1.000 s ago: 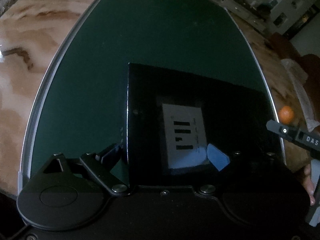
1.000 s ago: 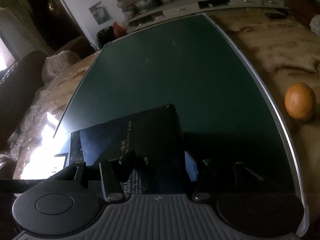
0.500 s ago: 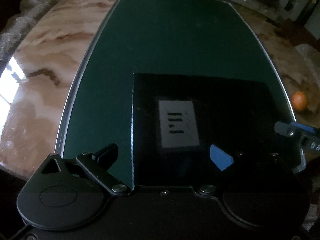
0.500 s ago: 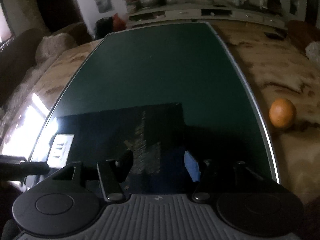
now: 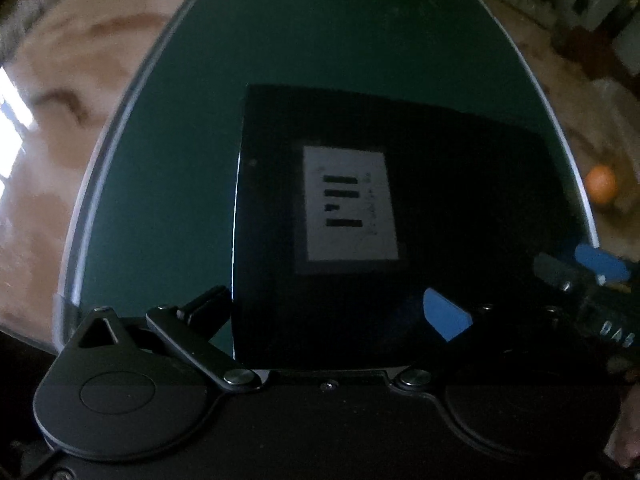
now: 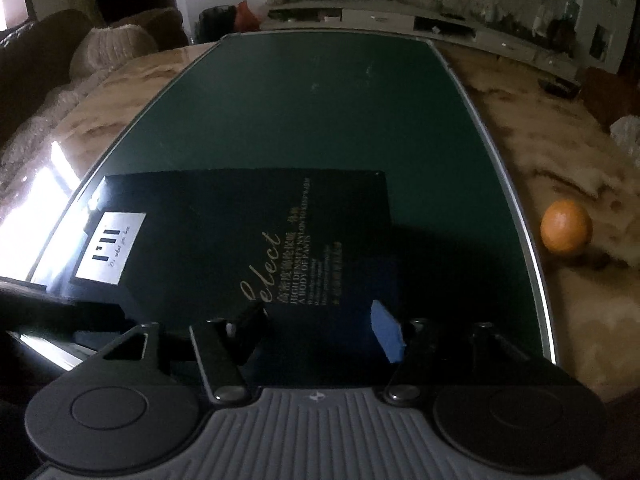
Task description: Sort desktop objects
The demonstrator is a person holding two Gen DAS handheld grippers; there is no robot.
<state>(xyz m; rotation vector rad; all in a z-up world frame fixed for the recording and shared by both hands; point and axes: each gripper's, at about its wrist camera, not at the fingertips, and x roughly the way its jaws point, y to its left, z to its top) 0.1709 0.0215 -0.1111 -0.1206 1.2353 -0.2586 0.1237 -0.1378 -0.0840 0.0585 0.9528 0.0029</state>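
A flat black box point(image 6: 256, 236) with gold lettering lies on the dark green mat point(image 6: 320, 112); a smaller black box with a white label point(image 5: 350, 204) lies on its left part, also seen in the right wrist view point(image 6: 110, 246). My left gripper point(image 5: 328, 308) is open over the near edge of the labelled box, one finger each side. My right gripper point(image 6: 320, 328) is open above the near right edge of the big box. The right gripper's blue-tipped fingers point(image 5: 600, 262) show at the left view's right edge.
An orange point(image 6: 566, 226) sits on the marble tabletop point(image 6: 560, 140) just right of the mat, also in the left wrist view point(image 5: 600, 184). A cushion and sofa point(image 6: 112, 46) stand far left, shelves at the back.
Both grippers have drawn back and turned over the boxes. The right view now shows the whole big box with its gold text. The orange stays put.
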